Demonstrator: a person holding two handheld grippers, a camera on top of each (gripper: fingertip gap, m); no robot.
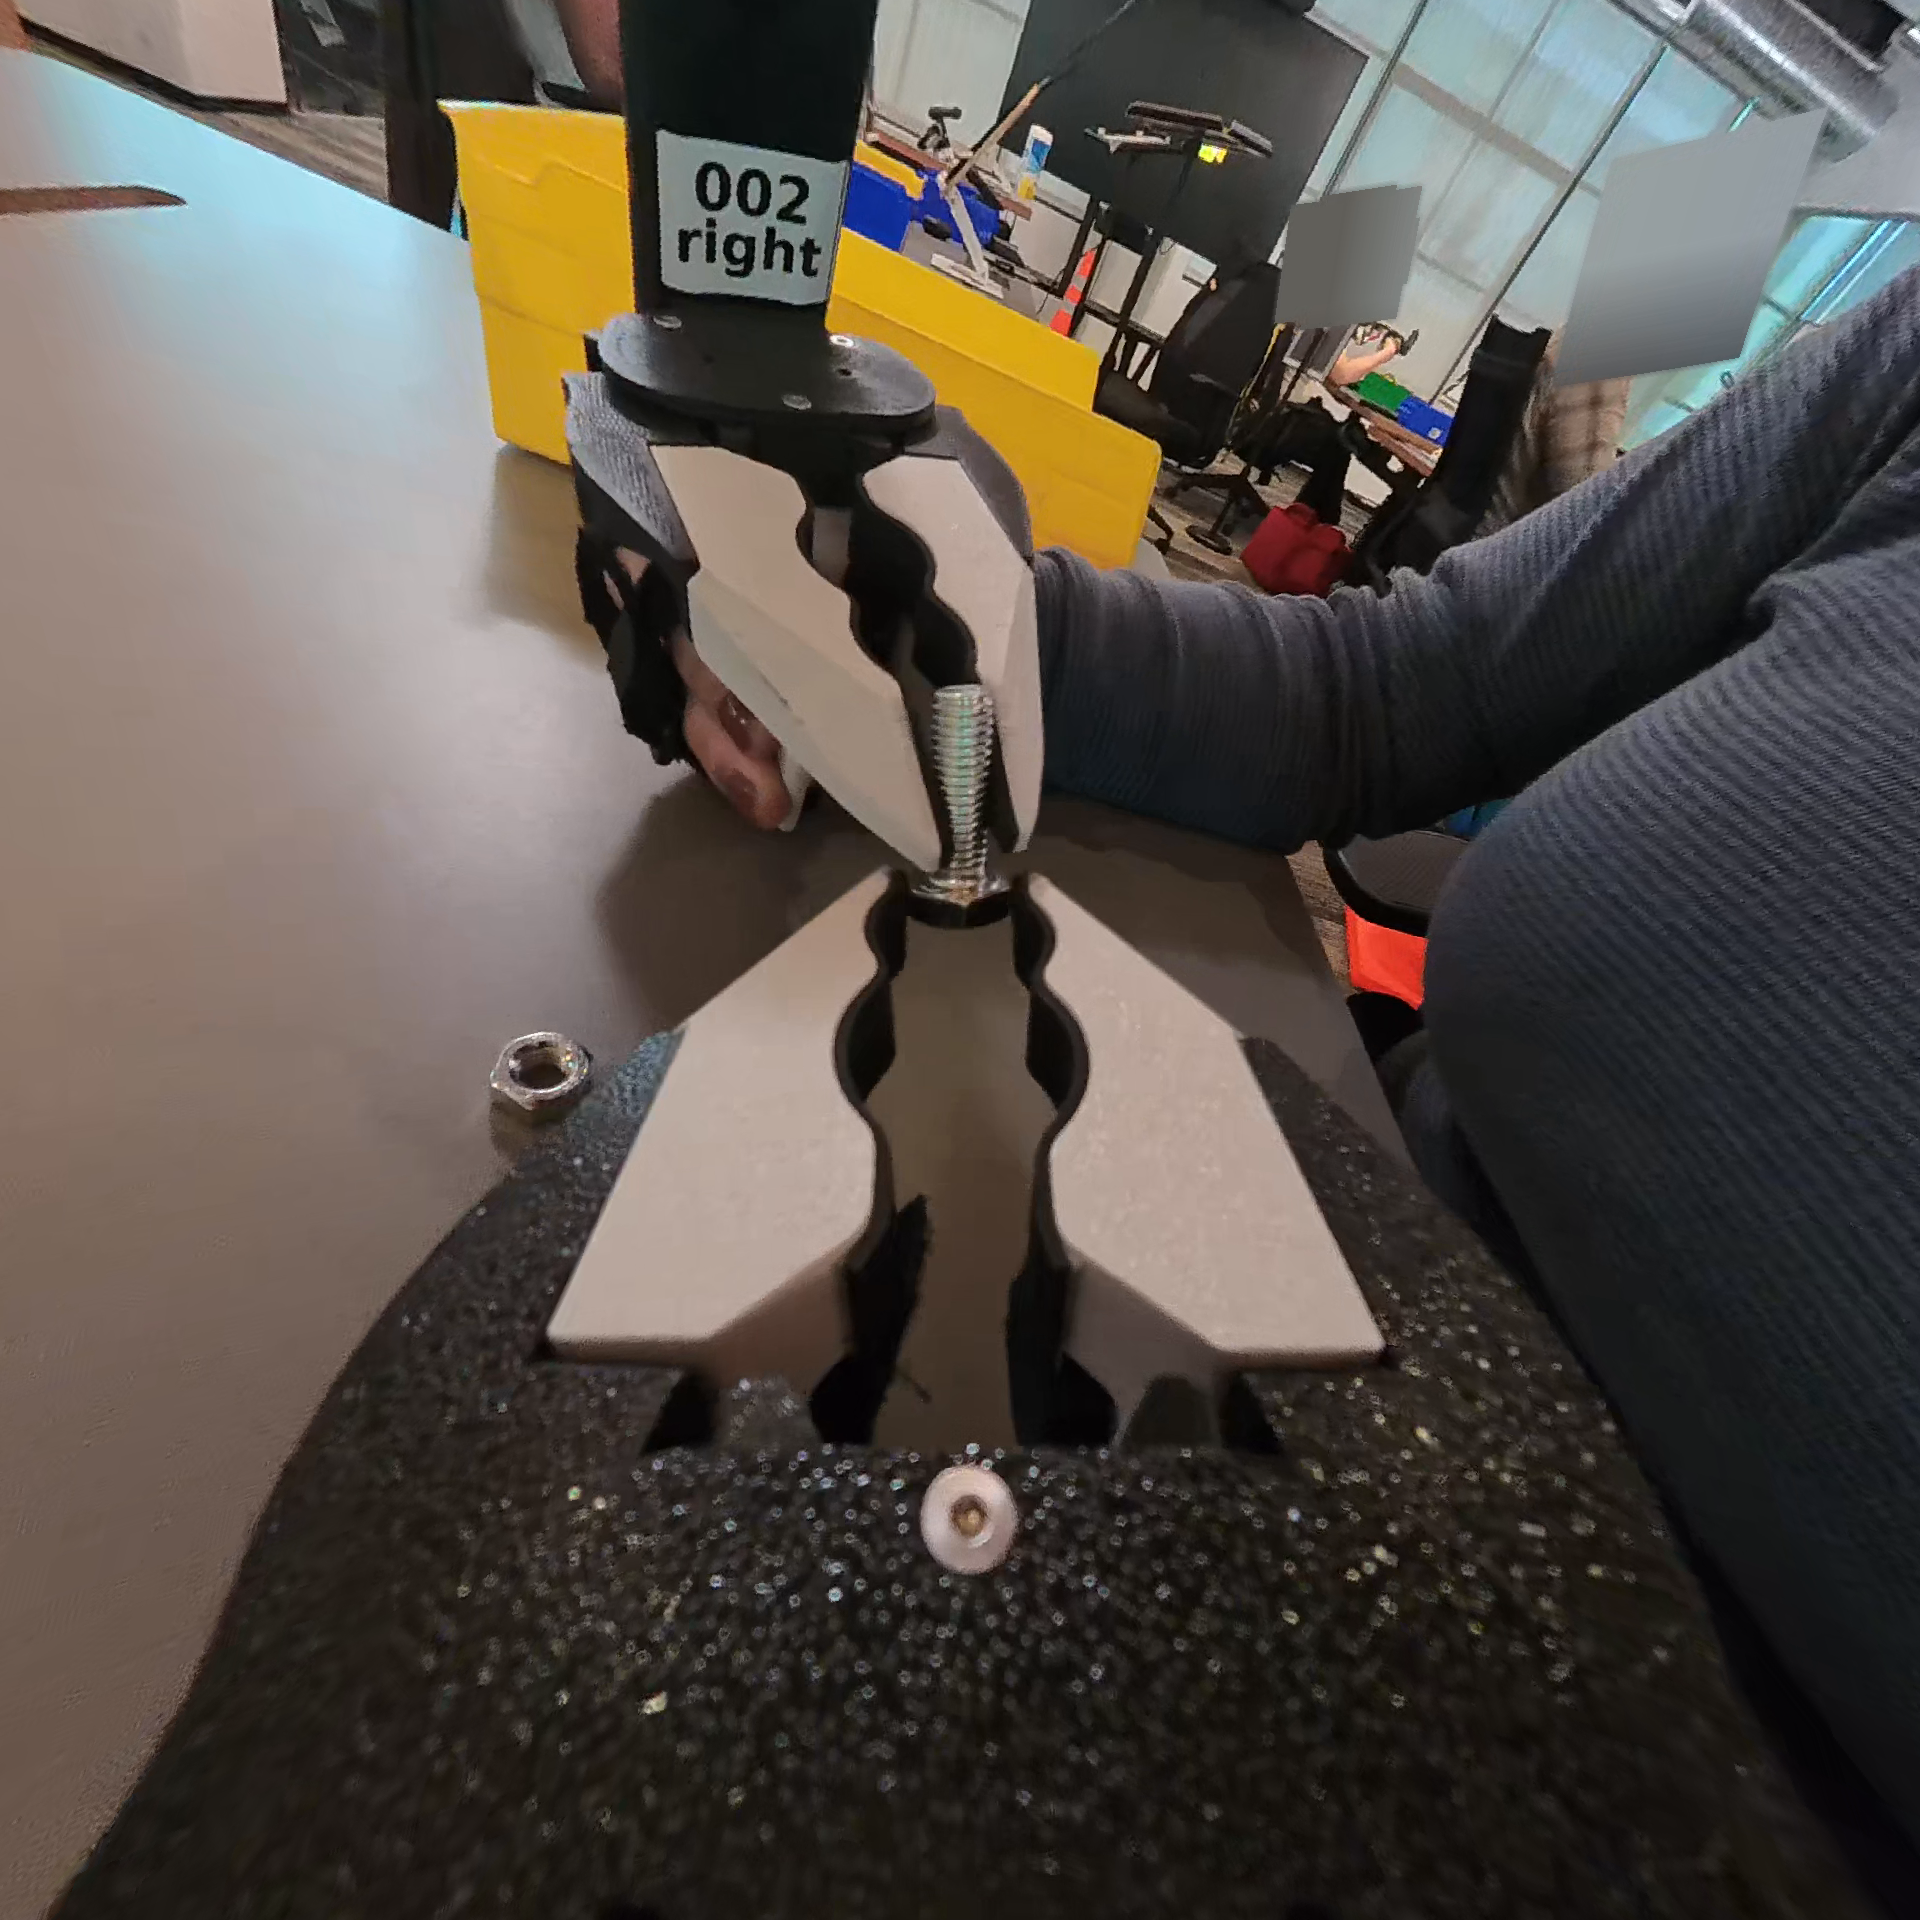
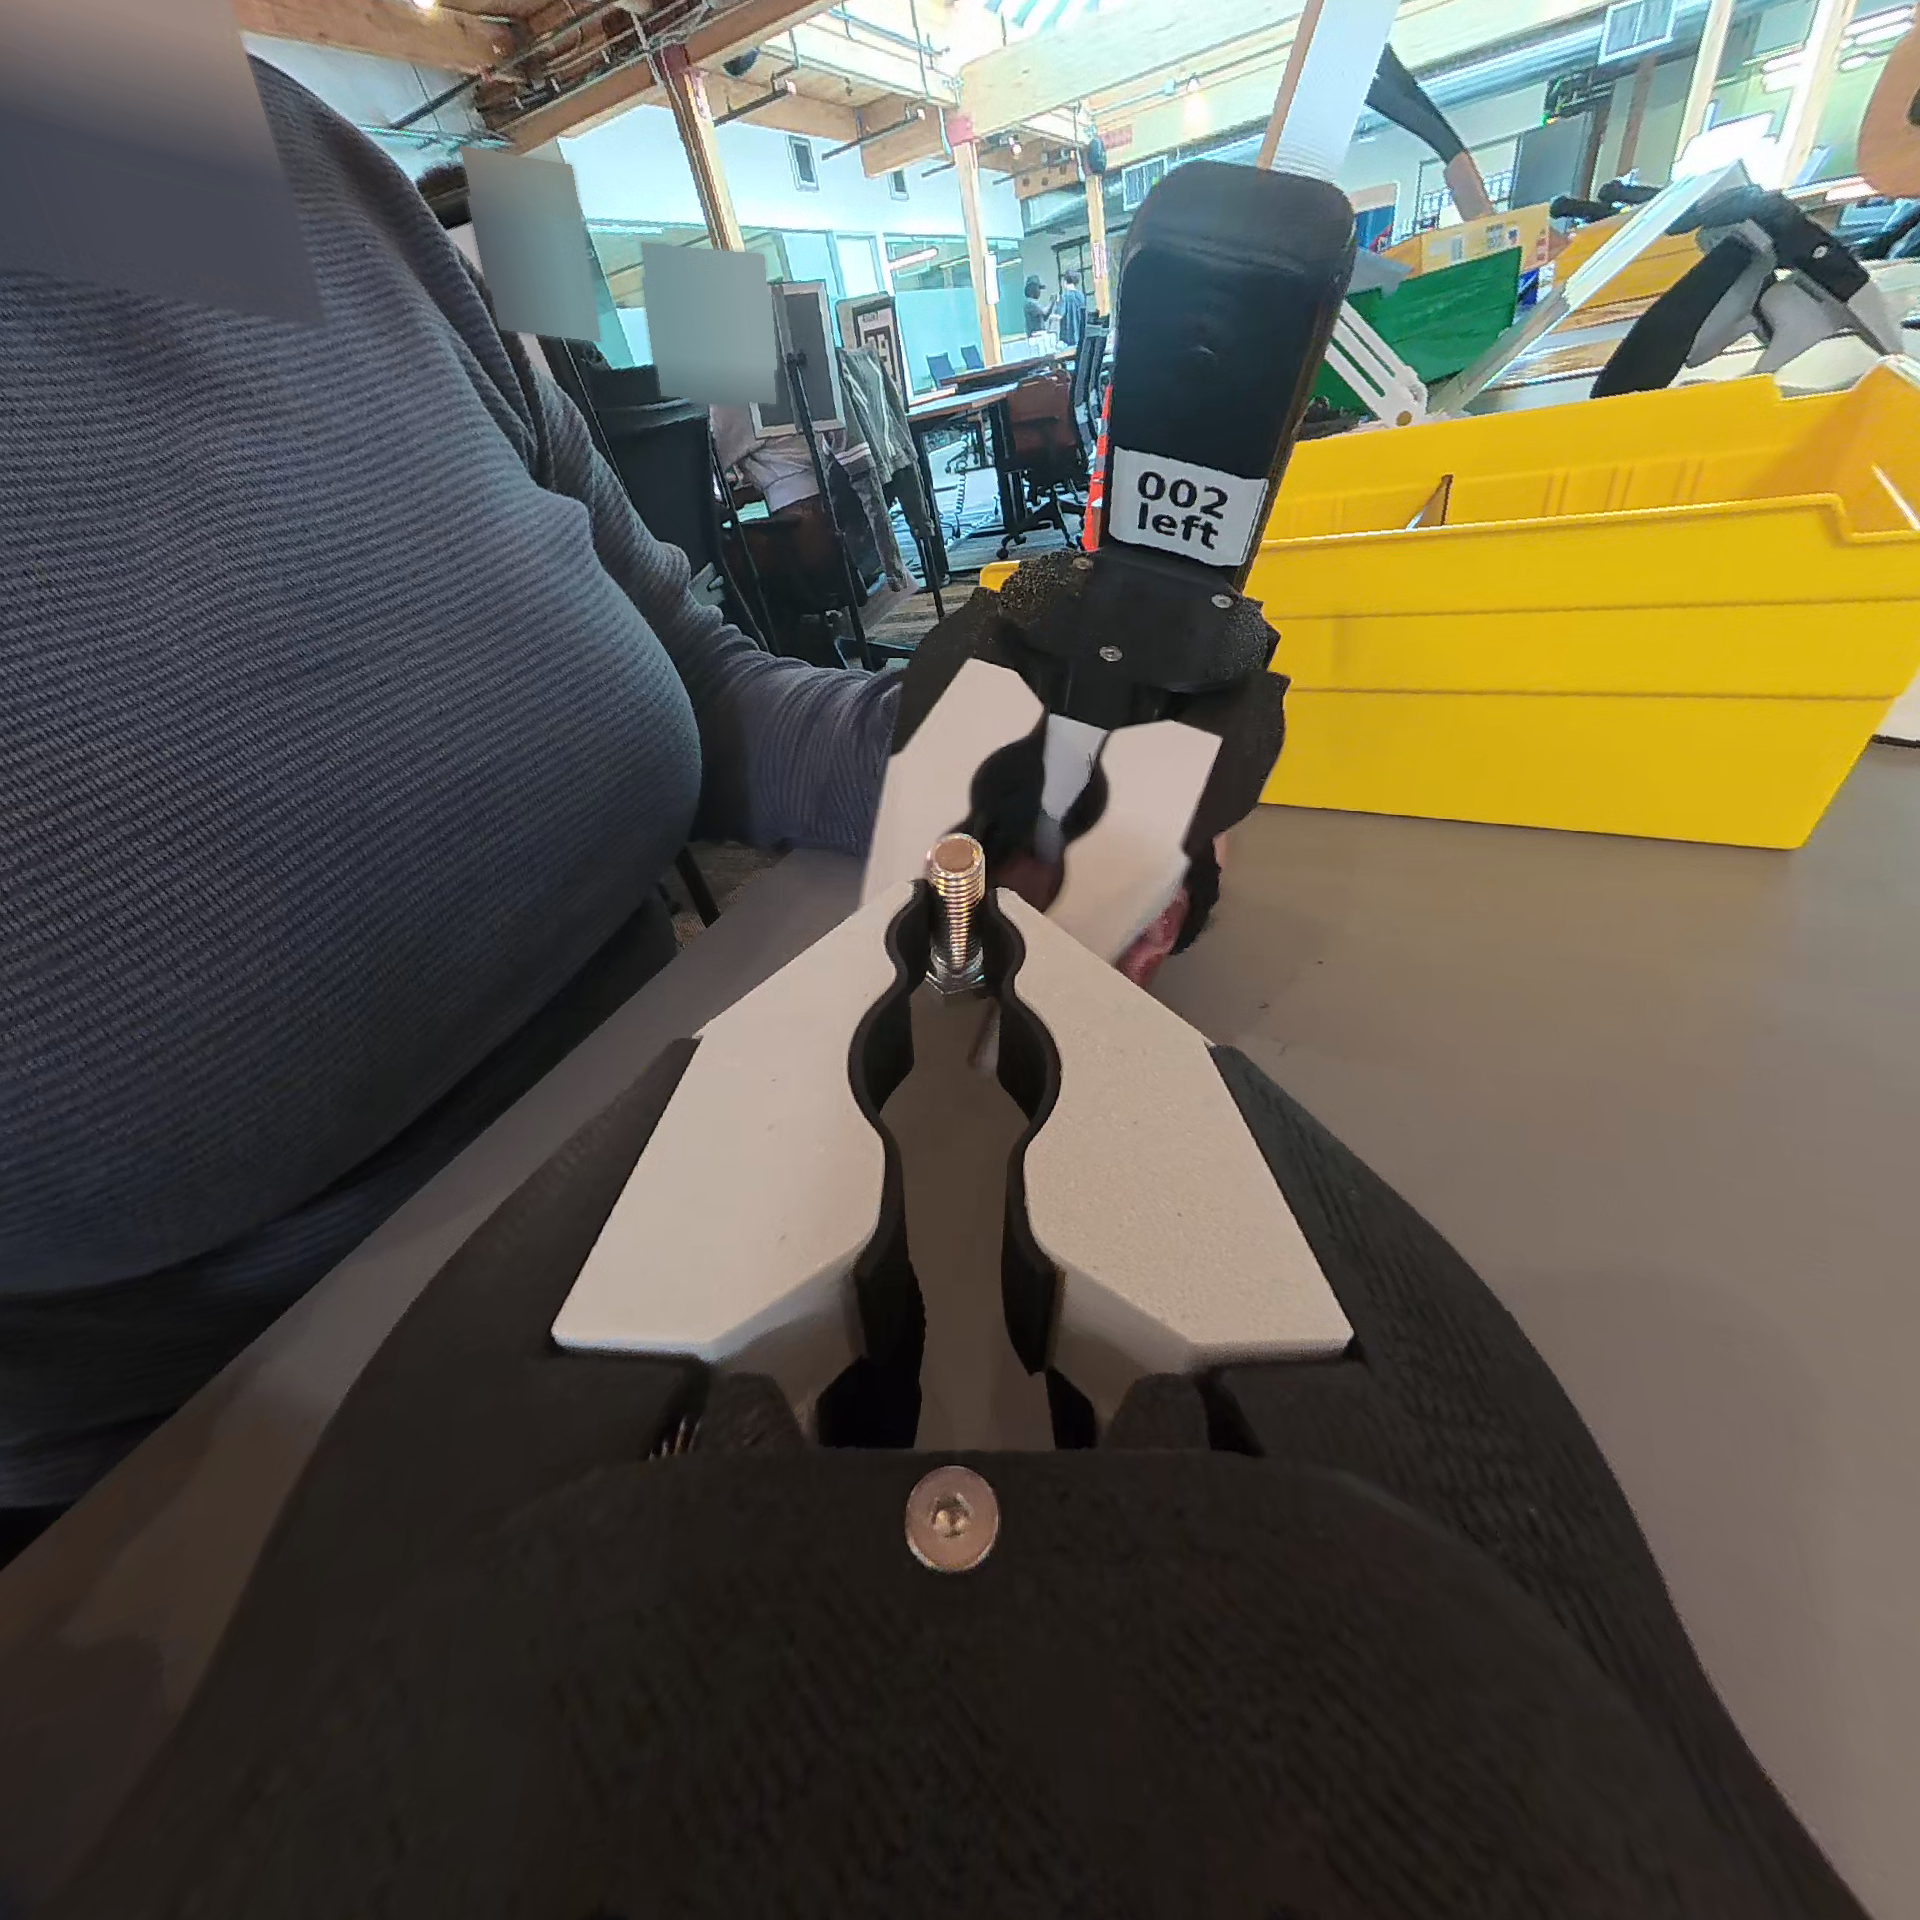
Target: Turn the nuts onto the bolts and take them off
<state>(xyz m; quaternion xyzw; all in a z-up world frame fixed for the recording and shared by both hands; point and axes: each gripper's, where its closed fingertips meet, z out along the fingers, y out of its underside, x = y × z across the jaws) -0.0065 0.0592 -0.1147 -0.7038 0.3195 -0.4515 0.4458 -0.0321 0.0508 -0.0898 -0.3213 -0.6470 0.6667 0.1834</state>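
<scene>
Left tool [image 1: 956,894] tips tight on nut [image 1: 958,885], right tool [image 2: 956,935] clamped around upright bolt [image 2: 957,909].

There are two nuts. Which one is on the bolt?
The nut at the bottom of the bolt, held upright in the right tongs. The other nut lies loose on the table, left of the left tongs.

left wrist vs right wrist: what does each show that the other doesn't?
Left wrist only: a loose nut lying on the table, left of the left claw.

Right wrist only: the bolt's plain tip end-on, and the divider inside the yellow bin.

Both: the bolt, clamped by the right claw, with a nut on it at the left claw's tips, plus the bin and the table.
</scene>
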